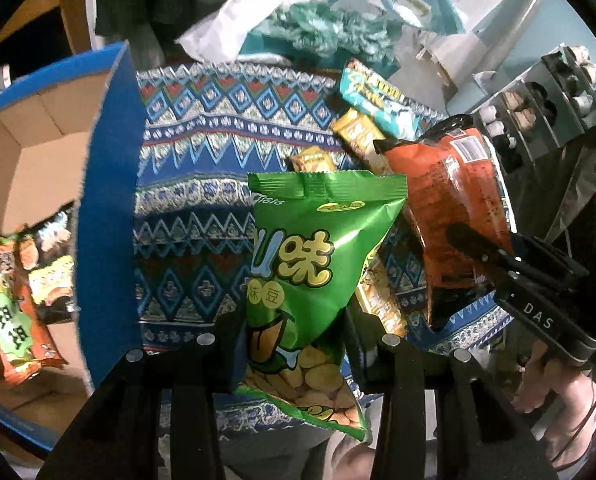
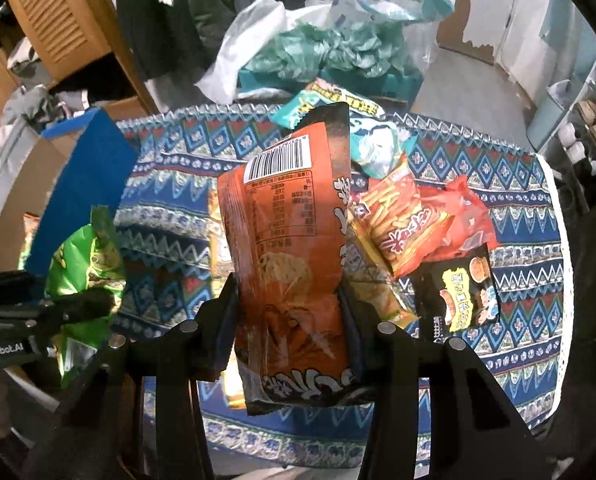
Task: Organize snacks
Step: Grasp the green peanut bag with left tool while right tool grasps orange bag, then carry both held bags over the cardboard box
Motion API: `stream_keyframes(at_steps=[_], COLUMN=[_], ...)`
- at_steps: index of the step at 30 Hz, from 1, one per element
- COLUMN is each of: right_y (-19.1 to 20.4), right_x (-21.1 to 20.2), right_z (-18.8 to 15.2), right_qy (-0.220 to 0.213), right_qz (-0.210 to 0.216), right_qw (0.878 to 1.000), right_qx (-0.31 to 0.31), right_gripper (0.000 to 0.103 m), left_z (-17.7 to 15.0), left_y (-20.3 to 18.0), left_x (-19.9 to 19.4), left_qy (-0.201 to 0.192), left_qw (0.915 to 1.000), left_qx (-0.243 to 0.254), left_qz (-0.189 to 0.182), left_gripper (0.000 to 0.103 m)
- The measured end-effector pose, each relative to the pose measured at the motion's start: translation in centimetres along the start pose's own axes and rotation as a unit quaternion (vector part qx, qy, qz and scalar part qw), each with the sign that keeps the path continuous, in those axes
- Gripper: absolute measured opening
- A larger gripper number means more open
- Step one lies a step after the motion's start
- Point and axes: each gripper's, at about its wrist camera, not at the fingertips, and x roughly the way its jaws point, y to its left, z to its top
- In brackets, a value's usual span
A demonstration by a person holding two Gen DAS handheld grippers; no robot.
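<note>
My left gripper is shut on a green bean snack bag and holds it above the patterned tablecloth, just right of the blue-rimmed cardboard box. The green bag also shows in the right wrist view. My right gripper is shut on an orange snack bag, barcode side facing the camera, held above the table. That orange bag and the right gripper show at the right of the left wrist view.
The box holds an orange-green bag and a dark bag. On the cloth lie a teal bag, an orange stick-snack bag, a red bag, a black bag and yellow packets. Plastic bags are piled behind the table.
</note>
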Motion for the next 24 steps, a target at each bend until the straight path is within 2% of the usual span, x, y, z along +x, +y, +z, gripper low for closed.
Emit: stream_keyframes(at_steps=[10,24], right_y=[2.1,7.1], right_x=[-3.2,-5.4], right_z=[0.4,1.9], right_qy=[-0.030,-0.051], right_qz=[0.019,0.053], right_qw=[0.999,0.997], right_qx=[-0.005,-0.024], right_gripper=[0.044,0.044], left_z=[-0.2,-0.6], left_y=[0.8,5.5], left_x=[-4.4,-9.3], left_qy=[-0.050,-0.101], left_qw=[0.9987,0.9944], left_qx=[0.012,-0.026], left_qz=[0.008,0.012], left_gripper=[0.041,0.041])
